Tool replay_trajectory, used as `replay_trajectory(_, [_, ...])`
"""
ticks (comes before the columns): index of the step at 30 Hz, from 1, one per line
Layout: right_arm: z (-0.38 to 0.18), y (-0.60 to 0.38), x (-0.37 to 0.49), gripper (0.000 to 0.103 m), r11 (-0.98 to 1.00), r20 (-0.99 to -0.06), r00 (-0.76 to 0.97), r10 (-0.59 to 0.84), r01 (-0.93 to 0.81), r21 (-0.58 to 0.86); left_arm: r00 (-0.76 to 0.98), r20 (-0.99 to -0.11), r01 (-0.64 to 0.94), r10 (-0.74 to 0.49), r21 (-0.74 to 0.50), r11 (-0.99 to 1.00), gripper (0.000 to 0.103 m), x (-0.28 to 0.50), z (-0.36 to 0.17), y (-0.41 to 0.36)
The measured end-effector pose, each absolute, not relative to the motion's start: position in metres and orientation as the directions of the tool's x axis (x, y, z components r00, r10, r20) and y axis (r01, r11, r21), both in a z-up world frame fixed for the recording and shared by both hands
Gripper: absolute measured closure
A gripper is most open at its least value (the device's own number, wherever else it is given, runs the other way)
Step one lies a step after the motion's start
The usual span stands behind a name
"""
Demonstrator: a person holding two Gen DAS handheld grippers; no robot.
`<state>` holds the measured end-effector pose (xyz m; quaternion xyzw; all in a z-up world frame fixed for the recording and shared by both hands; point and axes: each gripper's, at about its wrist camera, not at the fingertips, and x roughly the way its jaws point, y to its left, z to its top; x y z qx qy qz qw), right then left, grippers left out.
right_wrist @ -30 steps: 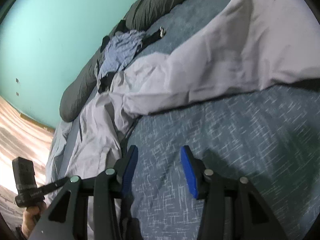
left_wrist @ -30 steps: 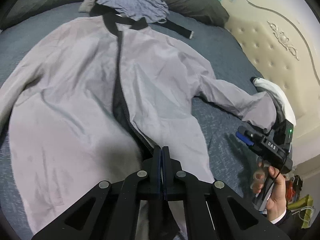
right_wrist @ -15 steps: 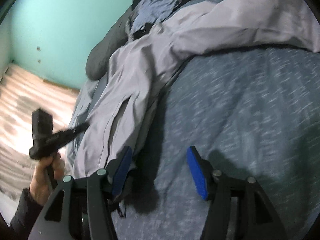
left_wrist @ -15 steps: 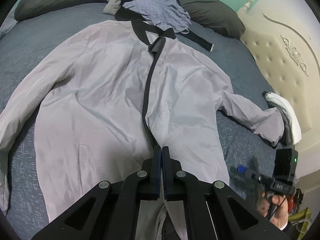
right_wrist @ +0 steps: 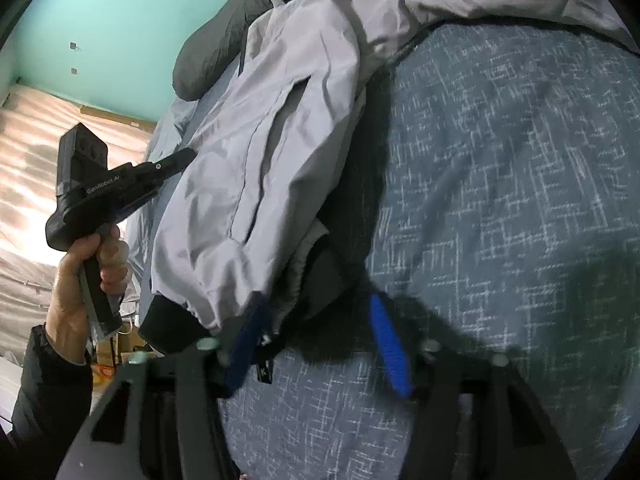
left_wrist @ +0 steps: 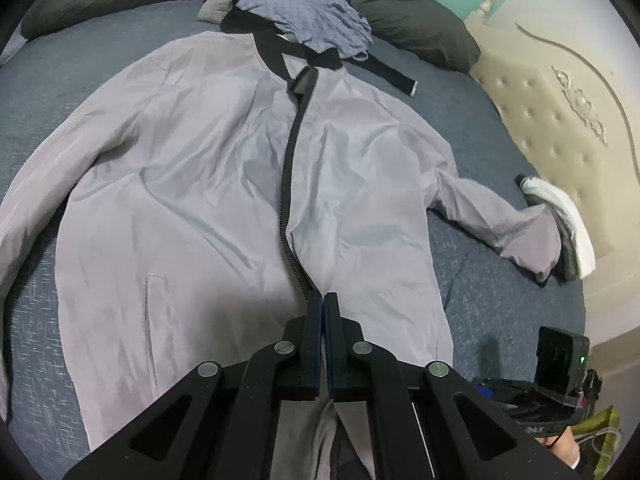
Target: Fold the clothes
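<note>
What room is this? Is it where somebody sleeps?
Most likely a bedroom. A grey jacket lies spread on a bed with a blue bedspread, dark pillows and a tufted cream headboard.

Jacket (left_wrist: 192, 184) pale lilac-grey with a black collar, black zip (left_wrist: 289, 168) down the front and a black ribbed hem (right_wrist: 160, 330). Bedspread (left_wrist: 488, 292) under the jacket slate blue with fine white crosshatch flecks. Crumpled shirt (left_wrist: 308, 10) above the jacket collar blue-grey with a small check; black strap (left_wrist: 390, 72) with a white tip beside it. Pillows (left_wrist: 412, 26) beyond the jacket dark charcoal. Wall (right_wrist: 120, 20) teal. Headboard (left_wrist: 560, 128) right of the jacket cream, tufted, with scroll ornament. White and grey cloth (left_wrist: 568, 220) by the jacket's cuff. Left gripper (left_wrist: 322, 300) black; right gripper (right_wrist: 316, 344) black with bright blue pads (right_wrist: 386, 340). Sleeve (right_wrist: 44, 396) of the person black.
</note>
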<state>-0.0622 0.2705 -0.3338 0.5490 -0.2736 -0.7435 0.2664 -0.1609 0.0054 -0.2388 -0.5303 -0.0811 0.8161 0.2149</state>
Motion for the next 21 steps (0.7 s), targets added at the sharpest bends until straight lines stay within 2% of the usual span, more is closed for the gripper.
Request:
replay_trajectory(1, [-0.333, 0.269, -0.061, 0.088, -0.716, -0.678, -0.254, -0.690, 0.096, 0.692, -0.344, -0.830, -0.268, 0.439, -0.361, -0.893, 0.102, -0.159, -0.239, 0.007])
replay_trajectory(3, [-0.330, 0.270, -0.059, 0.099, -0.737, -0.697, -0.263, -0.667, 0.093, 0.669, -0.345, -0.824, -0.267, 0.449, -0.372, -0.889, 0.102, -0.157, -0.240, 0.007])
replay_trajectory(8, [-0.317, 0.292, -0.036, 0.100, -0.758, -0.713, -0.323, -0.622, 0.019, 0.652, -0.345, -0.808, -0.277, 0.477, -0.398, -0.875, 0.102, -0.150, -0.239, 0.012])
replay_trajectory(13, [-0.301, 0.324, 0.000, 0.100, -0.704, -0.670, -0.383, -0.636, -0.068, 0.707, -0.348, -0.795, -0.293, 0.497, -0.411, -0.863, 0.102, -0.143, -0.236, 0.023])
replay_trajectory(21, [-0.314, 0.335, 0.032, 0.100, -0.626, -0.660, -0.388, -0.643, -0.229, 0.745, -0.307, -0.820, -0.309, 0.482, -0.394, -0.866, 0.102, -0.131, -0.238, 0.035])
